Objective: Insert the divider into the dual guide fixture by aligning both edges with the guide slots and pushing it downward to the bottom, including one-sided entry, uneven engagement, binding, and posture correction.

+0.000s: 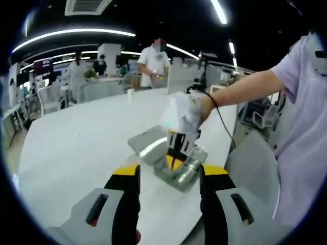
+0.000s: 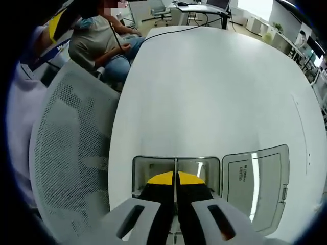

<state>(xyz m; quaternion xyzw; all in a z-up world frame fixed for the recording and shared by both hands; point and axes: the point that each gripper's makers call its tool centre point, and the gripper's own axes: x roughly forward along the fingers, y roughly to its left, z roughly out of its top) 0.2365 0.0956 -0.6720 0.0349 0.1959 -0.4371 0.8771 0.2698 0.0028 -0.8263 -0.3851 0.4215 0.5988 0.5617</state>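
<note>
Divider [image 2: 176, 176] stands edge-on in the dual guide fixture [image 2: 153, 173] on the white counter [image 2: 214, 92], pinched by the right hand-held gripper [image 2: 176, 179].
It looks thin, stiff, light and likely slick; hold the top edge centrally. Left hand-held gripper [image 1: 168, 176] hovers spread wide, empty.

No legible text anywhere. In right gripper view, a flat grey panel [image 2: 255, 178] lying on the bench [image 2: 214, 81] has a small printed label [image 2: 242, 173], two short lines, too small and blurred to read. In left gripper view, a dark sign [image 1: 43, 67] in the bkgd shows faint marks, also unreadable.
</note>
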